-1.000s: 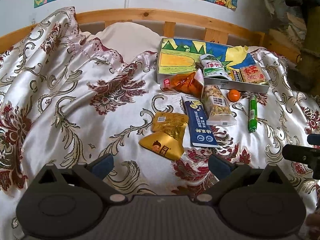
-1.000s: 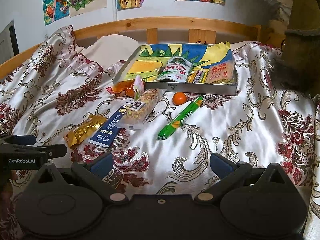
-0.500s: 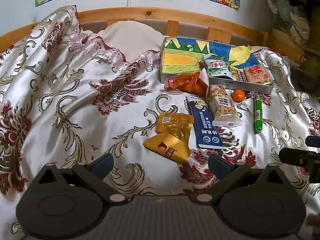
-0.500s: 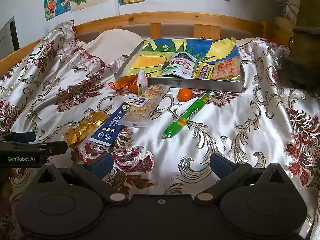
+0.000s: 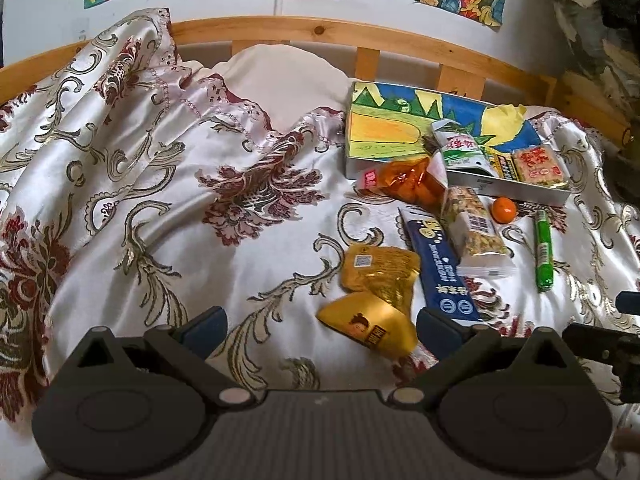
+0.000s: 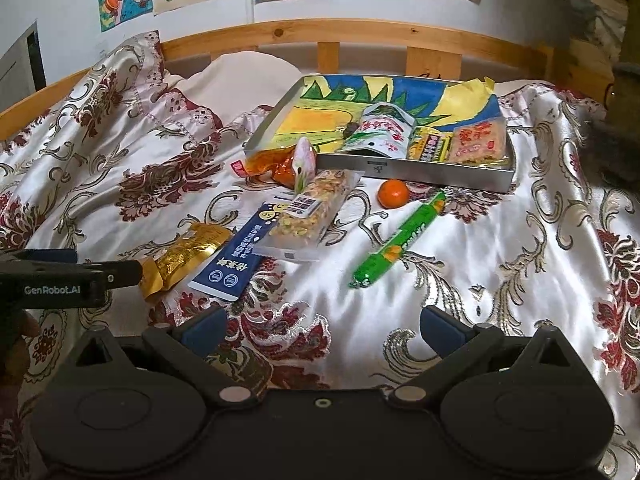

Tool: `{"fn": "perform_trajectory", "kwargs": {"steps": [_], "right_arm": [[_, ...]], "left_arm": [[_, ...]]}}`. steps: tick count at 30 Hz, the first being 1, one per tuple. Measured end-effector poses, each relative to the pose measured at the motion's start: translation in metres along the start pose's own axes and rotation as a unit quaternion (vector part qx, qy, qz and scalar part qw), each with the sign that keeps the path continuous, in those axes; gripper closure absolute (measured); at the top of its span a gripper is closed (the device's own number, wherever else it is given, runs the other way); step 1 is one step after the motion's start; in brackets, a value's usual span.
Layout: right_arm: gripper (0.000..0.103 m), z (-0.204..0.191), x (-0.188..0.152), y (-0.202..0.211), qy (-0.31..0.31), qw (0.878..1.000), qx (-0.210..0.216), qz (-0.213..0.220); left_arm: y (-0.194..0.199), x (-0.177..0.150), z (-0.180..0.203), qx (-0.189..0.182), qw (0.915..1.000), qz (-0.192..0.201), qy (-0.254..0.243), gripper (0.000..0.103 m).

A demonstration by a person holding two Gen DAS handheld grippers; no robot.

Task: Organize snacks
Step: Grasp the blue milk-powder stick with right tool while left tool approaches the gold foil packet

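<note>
Task partly done. Tray (image 6: 420, 168) on bed (image 6: 500, 260) held three packs. Left outside, near tray front: orange bag (image 5: 408, 184), nut bar (image 6: 316, 212), blue pack (image 6: 236, 260), two gold packs (image 5: 376, 276), tangerine (image 6: 393, 193), green stick (image 6: 400, 240). My left gripper (image 5: 320, 328) and right gripper (image 6: 322, 324): jaws wide, empty.

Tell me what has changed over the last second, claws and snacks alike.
Both claws eased forward toward the snacks: the left claw now hangs open just short of the yellow triangular packet, and the right claw is open over bare bedspread. Nothing was gripped or released. The snacks and the tray lie unmoved.
</note>
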State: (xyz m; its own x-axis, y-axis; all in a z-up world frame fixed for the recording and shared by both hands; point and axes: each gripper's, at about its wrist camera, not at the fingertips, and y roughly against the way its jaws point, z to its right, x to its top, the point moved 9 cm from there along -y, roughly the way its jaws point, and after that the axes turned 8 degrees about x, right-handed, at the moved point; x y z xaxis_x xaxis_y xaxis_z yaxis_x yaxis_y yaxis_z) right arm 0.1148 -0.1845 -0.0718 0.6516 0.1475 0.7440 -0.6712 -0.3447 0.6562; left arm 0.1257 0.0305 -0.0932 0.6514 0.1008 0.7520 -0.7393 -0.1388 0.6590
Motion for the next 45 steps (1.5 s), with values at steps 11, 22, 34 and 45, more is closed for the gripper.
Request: {"fn": "perform_trajectory", "kwargs": {"steps": [11, 22, 34, 45], "right_arm": [[0.001, -0.012, 0.007, -0.022, 0.014, 1.000, 0.010, 0.001], [0.001, -0.020, 0.012, -0.041, 0.033, 0.999, 0.017, 0.002], [0.005, -0.046, 0.019, -0.065, 0.064, 0.996, 0.063, 0.006], [0.030, -0.049, 0.023, -0.096, 0.025, 0.996, 0.081, -0.019]], "left_arm": [[-0.013, 0.003, -0.005, 0.008, 0.9999, -0.004, -0.010, 0.000], [-0.025, 0.002, -0.012, 0.008, 0.9998, -0.017, 0.000, 0.000], [-0.032, 0.008, -0.020, 0.004, 0.9999, -0.012, 0.011, 0.001], [-0.030, 0.017, -0.013, -0.066, 0.9977, 0.008, 0.016, 0.001]]}}
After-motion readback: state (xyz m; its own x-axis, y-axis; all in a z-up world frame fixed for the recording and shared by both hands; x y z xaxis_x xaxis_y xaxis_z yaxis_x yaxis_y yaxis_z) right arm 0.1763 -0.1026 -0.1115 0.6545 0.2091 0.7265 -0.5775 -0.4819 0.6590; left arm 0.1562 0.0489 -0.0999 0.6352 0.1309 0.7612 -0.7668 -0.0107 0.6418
